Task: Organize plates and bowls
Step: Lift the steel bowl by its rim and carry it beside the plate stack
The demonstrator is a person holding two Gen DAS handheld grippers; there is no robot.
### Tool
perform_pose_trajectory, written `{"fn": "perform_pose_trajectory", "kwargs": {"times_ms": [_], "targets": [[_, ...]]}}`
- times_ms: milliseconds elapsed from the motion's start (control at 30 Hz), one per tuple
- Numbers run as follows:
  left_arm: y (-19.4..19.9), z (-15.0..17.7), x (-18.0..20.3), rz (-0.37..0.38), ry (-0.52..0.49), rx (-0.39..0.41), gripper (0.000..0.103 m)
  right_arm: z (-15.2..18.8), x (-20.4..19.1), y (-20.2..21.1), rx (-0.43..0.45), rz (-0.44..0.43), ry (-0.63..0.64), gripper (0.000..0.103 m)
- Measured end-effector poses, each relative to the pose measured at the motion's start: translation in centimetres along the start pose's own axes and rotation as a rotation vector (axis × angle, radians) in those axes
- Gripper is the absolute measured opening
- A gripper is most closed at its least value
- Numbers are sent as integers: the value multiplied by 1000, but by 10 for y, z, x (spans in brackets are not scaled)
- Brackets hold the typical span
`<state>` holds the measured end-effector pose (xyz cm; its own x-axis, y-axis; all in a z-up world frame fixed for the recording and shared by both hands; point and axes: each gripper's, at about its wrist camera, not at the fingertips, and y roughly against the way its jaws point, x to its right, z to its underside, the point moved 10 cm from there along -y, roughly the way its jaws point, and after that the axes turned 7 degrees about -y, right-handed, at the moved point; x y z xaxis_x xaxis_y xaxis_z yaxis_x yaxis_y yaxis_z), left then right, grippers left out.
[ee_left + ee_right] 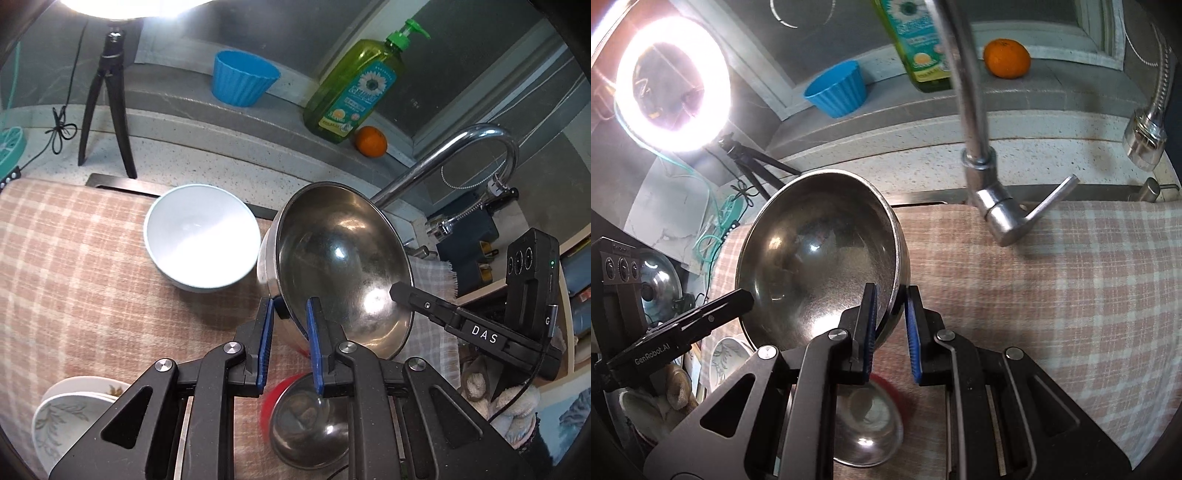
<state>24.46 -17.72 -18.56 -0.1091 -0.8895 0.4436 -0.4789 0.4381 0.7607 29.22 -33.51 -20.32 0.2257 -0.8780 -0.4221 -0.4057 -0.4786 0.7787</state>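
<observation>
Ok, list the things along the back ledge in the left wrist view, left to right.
Tripod → blue ribbed cup → green dish soap bottle → orange → faucet.

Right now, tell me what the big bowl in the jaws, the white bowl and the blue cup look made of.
Big bowl: seemingly stainless steel, polished; mirror glints and reflections.
White bowl: probably glazed ceramic, possibly melamine; smooth glossy sheen.
Blue cup: likely plastic, matte; ribbed, evenly coloured wall.
</observation>
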Motion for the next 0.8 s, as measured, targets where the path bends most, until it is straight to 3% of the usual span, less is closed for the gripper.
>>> {"fn": "perform_pose_trajectory", "kwargs": {"times_ms": [400, 800], "targets": [[53, 5, -48, 0, 6, 46, 15, 22, -76, -9, 2, -17, 44, 16], [108, 22, -131, -58, 75, 78, 15, 54, -166, -51, -54, -56, 131, 16]]}}
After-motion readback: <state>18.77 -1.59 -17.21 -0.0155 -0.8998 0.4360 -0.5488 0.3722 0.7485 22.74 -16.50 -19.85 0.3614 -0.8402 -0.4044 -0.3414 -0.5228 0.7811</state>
